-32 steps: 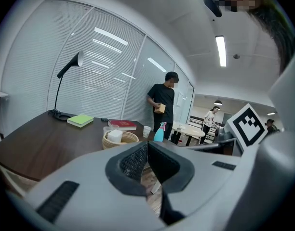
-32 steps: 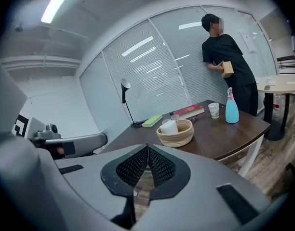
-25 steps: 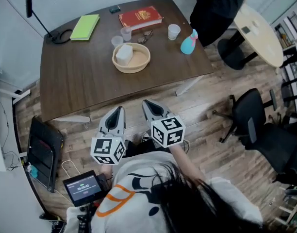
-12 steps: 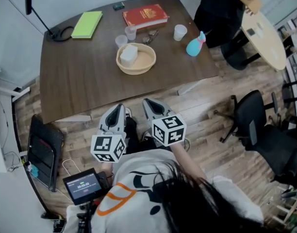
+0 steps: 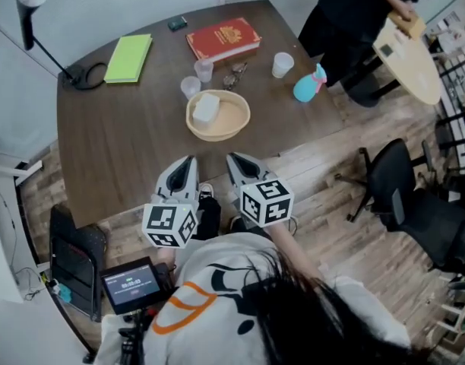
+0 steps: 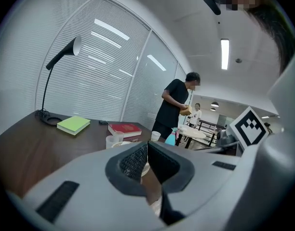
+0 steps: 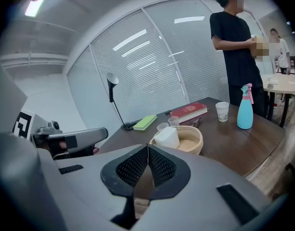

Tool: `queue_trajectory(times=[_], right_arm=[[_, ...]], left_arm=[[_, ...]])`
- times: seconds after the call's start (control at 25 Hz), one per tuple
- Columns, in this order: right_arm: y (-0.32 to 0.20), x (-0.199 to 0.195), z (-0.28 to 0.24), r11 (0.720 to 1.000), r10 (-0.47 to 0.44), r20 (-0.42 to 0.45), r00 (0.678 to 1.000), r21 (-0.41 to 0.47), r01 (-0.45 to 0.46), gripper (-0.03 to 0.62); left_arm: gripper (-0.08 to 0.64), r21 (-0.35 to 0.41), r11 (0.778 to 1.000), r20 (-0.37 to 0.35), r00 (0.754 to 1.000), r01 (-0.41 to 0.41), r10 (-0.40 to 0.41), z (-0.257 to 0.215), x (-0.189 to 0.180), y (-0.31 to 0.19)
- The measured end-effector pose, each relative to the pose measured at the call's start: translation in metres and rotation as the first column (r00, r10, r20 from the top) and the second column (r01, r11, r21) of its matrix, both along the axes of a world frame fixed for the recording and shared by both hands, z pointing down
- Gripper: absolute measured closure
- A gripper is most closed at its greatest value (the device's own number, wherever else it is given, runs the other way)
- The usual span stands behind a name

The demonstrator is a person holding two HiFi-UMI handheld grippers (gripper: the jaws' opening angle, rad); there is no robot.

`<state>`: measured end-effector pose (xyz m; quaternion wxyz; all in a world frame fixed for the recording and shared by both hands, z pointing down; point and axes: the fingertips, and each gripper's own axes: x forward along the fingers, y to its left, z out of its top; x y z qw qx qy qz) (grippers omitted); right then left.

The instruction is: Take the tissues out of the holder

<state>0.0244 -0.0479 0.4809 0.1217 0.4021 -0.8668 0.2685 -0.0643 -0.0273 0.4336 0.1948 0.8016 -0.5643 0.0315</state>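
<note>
Tissues (image 5: 206, 107), a white folded block, sit in the woven bowl-shaped holder (image 5: 240, 122) near the middle of the dark wooden table (image 5: 118, 150). They lean toward the holder's left side and rise above its rim, which I judge leaves the top corner free to pinch. I have the left gripper (image 5: 190, 160) and the right gripper (image 5: 231, 158) side by side at the table's near edge, both aimed at the holder and well short of it. Each one has its pads pressed together with nothing between them, so neither is ready to take anything yet. The right gripper view puts the tissue block almost dead ahead of its jaws, so I would make the pick with that one. The left could steady the holder, because a light woven bowl may slide or lift with the tissues. Around the holder stand 3 plastic cups, 2 clear ones (image 5: 191, 87) just behind it and 1 white one (image 5: 281, 64) to the right. A blue spray bottle (image 5: 309, 87) is near the far right corner, and a red book (image 5: 223, 38) and a green notebook (image 5: 129, 58) lie farther back. The side facing me is clear of these, so that is the approach I would take. The task has not begun: the tissues are in the holder.
</note>
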Motion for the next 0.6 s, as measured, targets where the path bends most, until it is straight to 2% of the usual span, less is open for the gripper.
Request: queue_trajectory(times=[0.44,0.6], right_arm=[[-0.060,-0.026,0.011,0.996,0.073,-0.017,0.997,-0.054,-0.074,0.578],[-0.076,-0.037,0.022,0.992,0.059,-0.051,0.997,-0.112,-0.064,0.577]], left_arm=[[0.558,-0.012,0.996,-0.023,0.996,-0.087,0.087,0.009,-0.030,-0.071],[0.558,-0.020,0.994,-0.030,0.994,-0.109,0.109,0.014,-0.040,-0.090]])
